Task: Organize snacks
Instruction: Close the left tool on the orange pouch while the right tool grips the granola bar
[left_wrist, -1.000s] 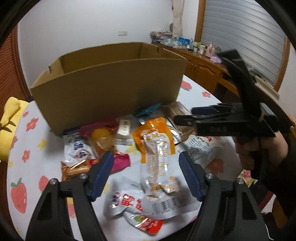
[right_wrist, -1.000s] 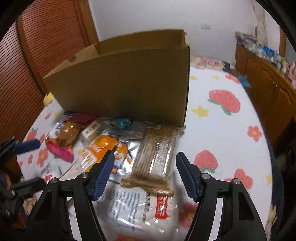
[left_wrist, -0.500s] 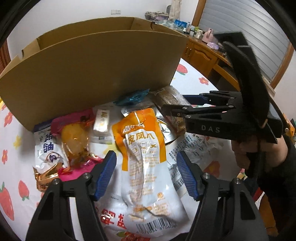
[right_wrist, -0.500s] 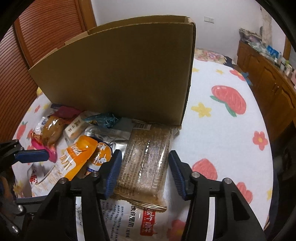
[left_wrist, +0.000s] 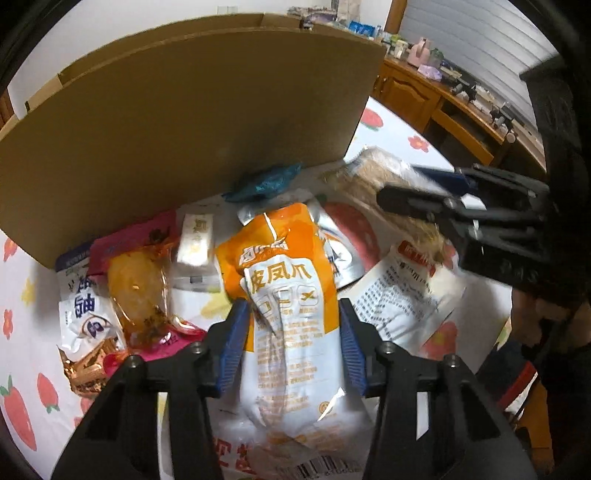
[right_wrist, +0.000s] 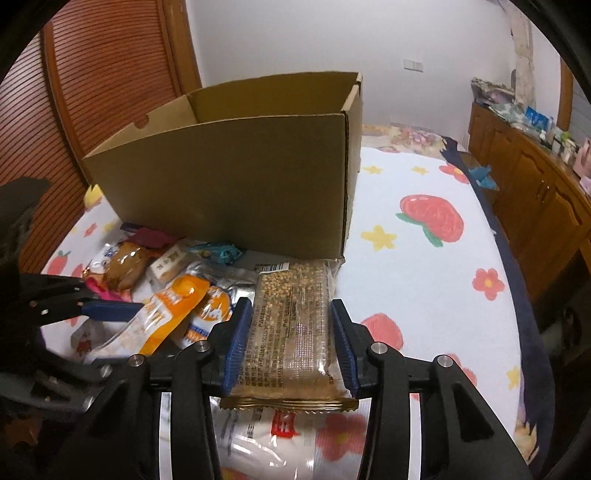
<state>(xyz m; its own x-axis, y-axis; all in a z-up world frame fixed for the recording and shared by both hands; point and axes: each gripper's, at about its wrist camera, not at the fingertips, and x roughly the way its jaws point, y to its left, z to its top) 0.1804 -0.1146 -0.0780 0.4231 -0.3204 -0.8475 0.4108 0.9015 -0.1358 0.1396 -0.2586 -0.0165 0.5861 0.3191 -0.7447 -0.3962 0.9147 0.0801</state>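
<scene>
A pile of snack packets lies in front of an open cardboard box (left_wrist: 192, 122), which also shows in the right wrist view (right_wrist: 236, 177). My left gripper (left_wrist: 291, 343) is shut on an orange-and-white chicken feet packet (left_wrist: 288, 295), its blue pads pressing both sides. My right gripper (right_wrist: 291, 343) is shut on a clear sesame bar packet (right_wrist: 295, 328). The right gripper also shows at the right of the left wrist view (left_wrist: 443, 199), over the sesame bar (left_wrist: 384, 177).
Other packets lie around: a teal wrapper (left_wrist: 266, 181), a pink-and-yellow packet (left_wrist: 140, 280), a white-and-blue packet (left_wrist: 81, 306), a white printed bag (left_wrist: 410, 295). The flowered tablecloth (right_wrist: 424, 258) runs right of the box. A wooden cabinet (right_wrist: 535, 177) stands far right.
Both grippers moved forward and down onto the pile. The left jaws closed on the chicken feet packet and the right jaws closed on the sesame bar packet.
</scene>
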